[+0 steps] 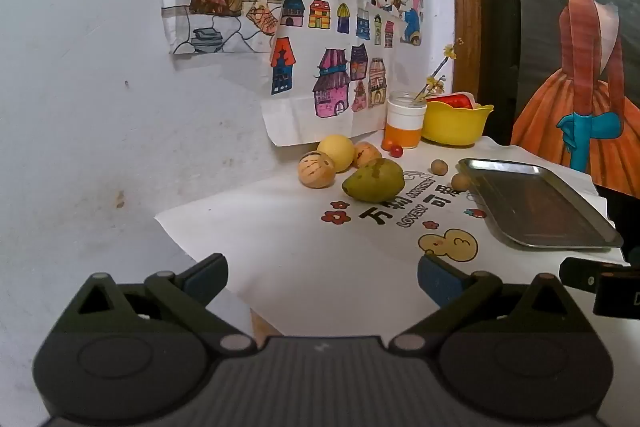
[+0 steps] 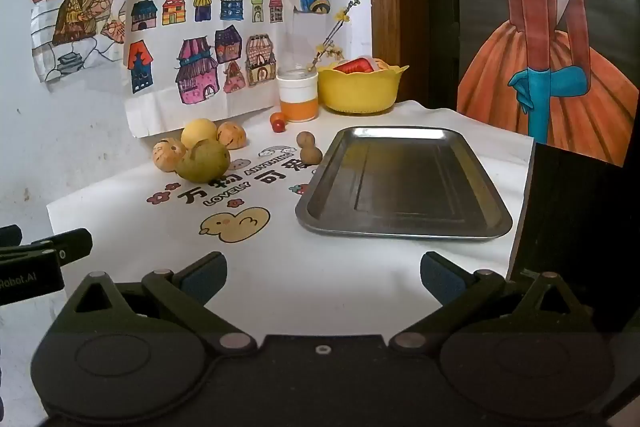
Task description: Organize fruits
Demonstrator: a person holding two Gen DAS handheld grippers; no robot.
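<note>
A green pear lies on the white cloth with a yellow round fruit and two striped tan fruits behind it. Two small brown fruits and a small red tomato lie near the bare steel tray. My left gripper and my right gripper both stand open over the cloth's near part, well short of the fruit, with nothing between their fingers.
A yellow bowl with red contents and an orange-and-white jar holding a flower sprig stand at the back by the wall. Drawings hang on the wall. The table's right edge drops off beside the tray.
</note>
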